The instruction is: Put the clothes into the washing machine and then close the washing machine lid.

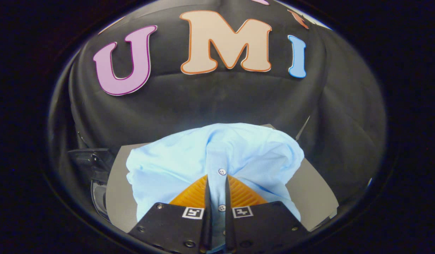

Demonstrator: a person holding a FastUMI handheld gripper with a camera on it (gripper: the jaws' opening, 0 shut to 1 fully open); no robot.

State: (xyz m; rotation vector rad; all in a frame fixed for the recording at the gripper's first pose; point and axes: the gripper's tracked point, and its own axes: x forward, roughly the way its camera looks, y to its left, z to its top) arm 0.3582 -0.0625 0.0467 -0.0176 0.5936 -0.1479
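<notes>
Off to the left, past the edge of the counter [119,197], sits a dark machine part [94,165] with a curved rim, low against the black cloth wall [210,102]; too little of it is clear to name it more closely. The grey counter runs from there rightward under a light blue button-up shirt [168,165], which lies heaped on it, covering most of its middle and leaving bare strips on both sides. The shirt's button placket [217,158] runs straight down the centre toward the camera, with two white buttons [222,171] on it. The gripper [217,187] is narrowed to a slim gap, and the placket strip lies in that gap with both fingers pressing against it, so the shirt is pinched at its front. To the right, the shirt's rounded fold droops toward the counter's far right corner.
</notes>
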